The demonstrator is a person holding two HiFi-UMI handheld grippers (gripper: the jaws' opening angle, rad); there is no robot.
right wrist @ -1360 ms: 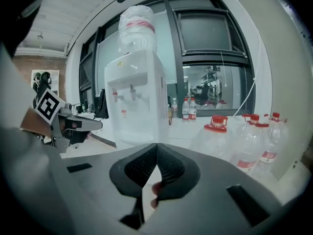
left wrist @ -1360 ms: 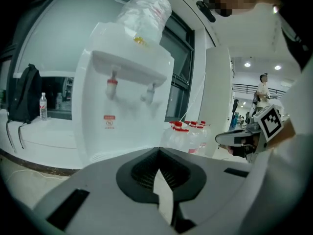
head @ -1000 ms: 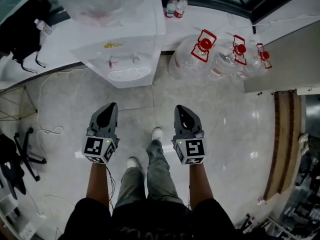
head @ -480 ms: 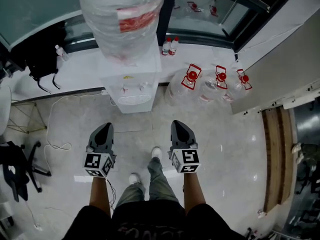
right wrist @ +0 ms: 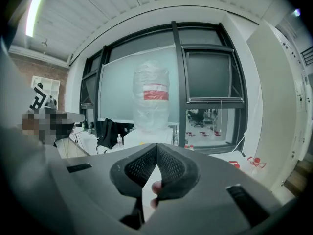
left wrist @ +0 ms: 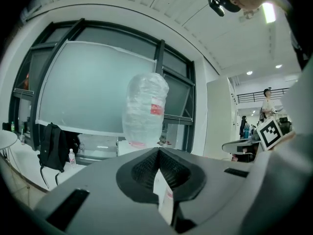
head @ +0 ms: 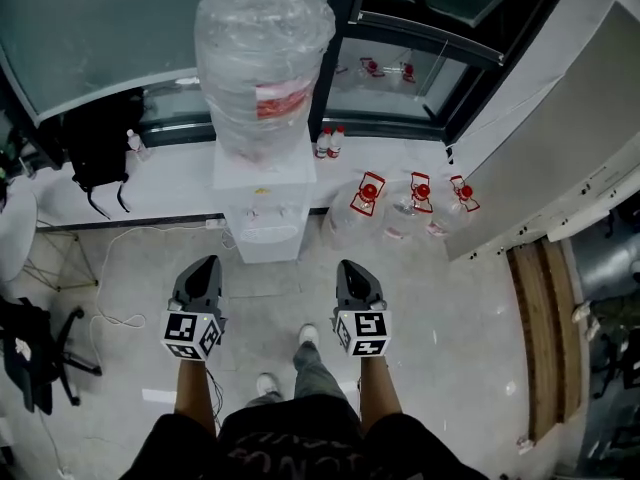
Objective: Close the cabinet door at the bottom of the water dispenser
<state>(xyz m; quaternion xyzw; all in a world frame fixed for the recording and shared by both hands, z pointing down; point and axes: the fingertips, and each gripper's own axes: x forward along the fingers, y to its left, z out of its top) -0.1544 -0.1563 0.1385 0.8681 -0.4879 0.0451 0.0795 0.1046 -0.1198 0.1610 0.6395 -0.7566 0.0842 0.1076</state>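
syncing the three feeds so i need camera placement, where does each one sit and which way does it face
Head view: on the person's head, looking steeply down at the water dispenser and floor; forearms, legs, shoes, left gripper and right gripper show.
Left gripper view: on the left gripper, facing roughly level at the dispenser's bottle; its shut fingers fill the bottom.
Right gripper view: on the right gripper, same heading; shut fingers below.
Shared: both gripper views show the bottle and black bag.
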